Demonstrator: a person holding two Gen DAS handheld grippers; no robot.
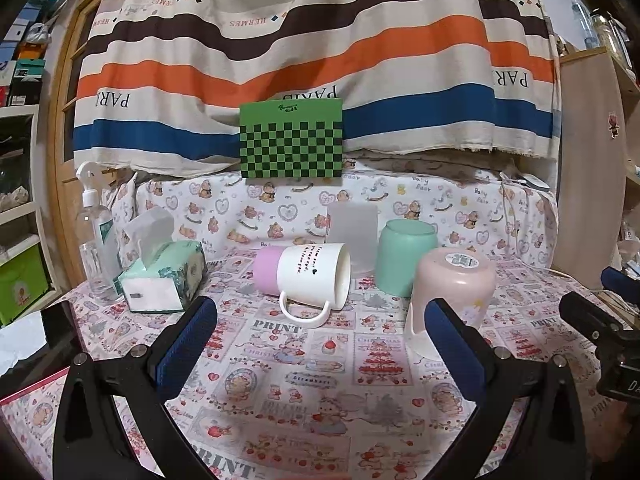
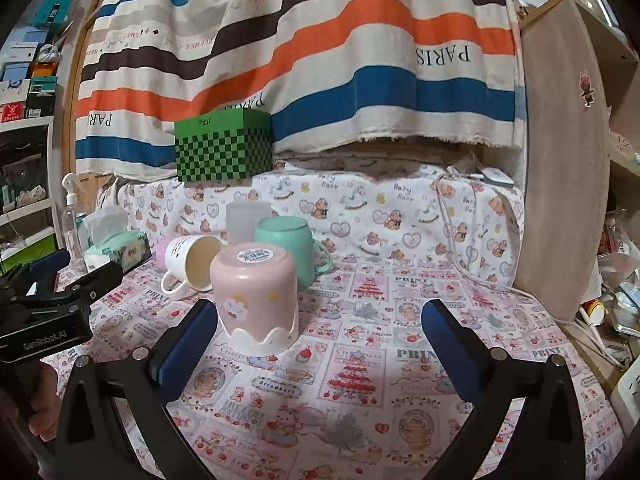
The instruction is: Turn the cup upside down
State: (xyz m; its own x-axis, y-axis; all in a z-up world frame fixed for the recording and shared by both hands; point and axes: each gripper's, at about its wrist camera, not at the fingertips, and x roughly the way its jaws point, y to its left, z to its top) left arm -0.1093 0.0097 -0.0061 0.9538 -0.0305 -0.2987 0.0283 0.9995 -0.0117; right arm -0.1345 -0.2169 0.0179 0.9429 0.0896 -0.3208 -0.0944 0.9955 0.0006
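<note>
A: What is lying on the tablecloth (image 1: 304,380)?
B: A tissue box (image 1: 164,278), a white mug (image 1: 310,276) lying sideways, a green cup (image 1: 404,256) and a pink cup (image 1: 452,292), both sitting upside down.
A: And the grippers?
B: The left gripper (image 1: 320,344) and right gripper (image 2: 318,344) are hovering wide, holding nothing.

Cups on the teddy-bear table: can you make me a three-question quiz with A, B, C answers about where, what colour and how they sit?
1. Where is the green checkered box?
A. behind the cups
B. in front of the cups
C. inside a cup

2. What colour is the base end of the white handled mug?
A. orange
B. lilac
C. black

3. How does the pink plastic cup sit?
A. lying sideways
B. mouth up
C. mouth down

Answers: 1 A, it stands on the raised ledge behind; 2 B, a lilac band shows; 3 C, its stickered bottom faces up.
</note>
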